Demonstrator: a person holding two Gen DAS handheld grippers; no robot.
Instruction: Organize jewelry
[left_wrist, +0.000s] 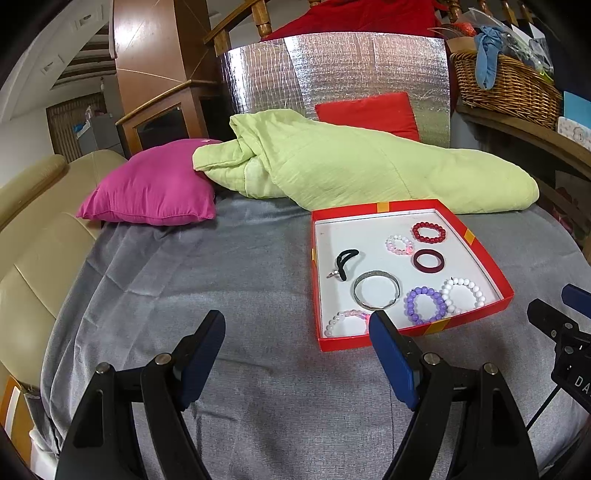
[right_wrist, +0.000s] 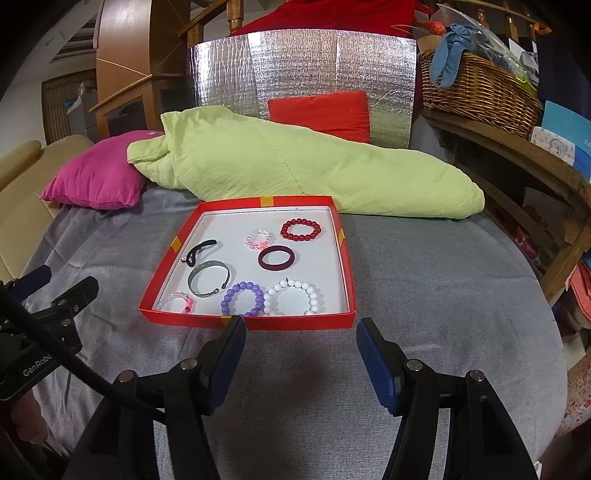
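Observation:
A shallow red box (left_wrist: 476, 248) (right_wrist: 347, 273) with a white floor lies on the grey bedcover. Inside lie a red bead bracelet (right_wrist: 300, 229), a dark maroon bangle (right_wrist: 277, 258), a pink bead bracelet (right_wrist: 259, 238), a silver cuff (right_wrist: 210, 283), a purple bead bracelet (right_wrist: 242, 300), a white bead bracelet (right_wrist: 295, 297), a black hair tie (right_wrist: 199, 252) and a second pale pink bracelet (right_wrist: 176, 302). My left gripper (left_wrist: 297, 328) stands open and empty, left of the box's near corner. My right gripper (right_wrist: 301, 332) is open and empty just in front of the box.
A folded green quilt (right_wrist: 295, 170) lies behind the box, with a magenta cushion (right_wrist: 96, 177) to its left and a red cushion (right_wrist: 321, 112) against a silver panel. A wicker basket (right_wrist: 476, 88) stands on a wooden shelf at the right. A beige sofa (left_wrist: 33, 236) borders the left.

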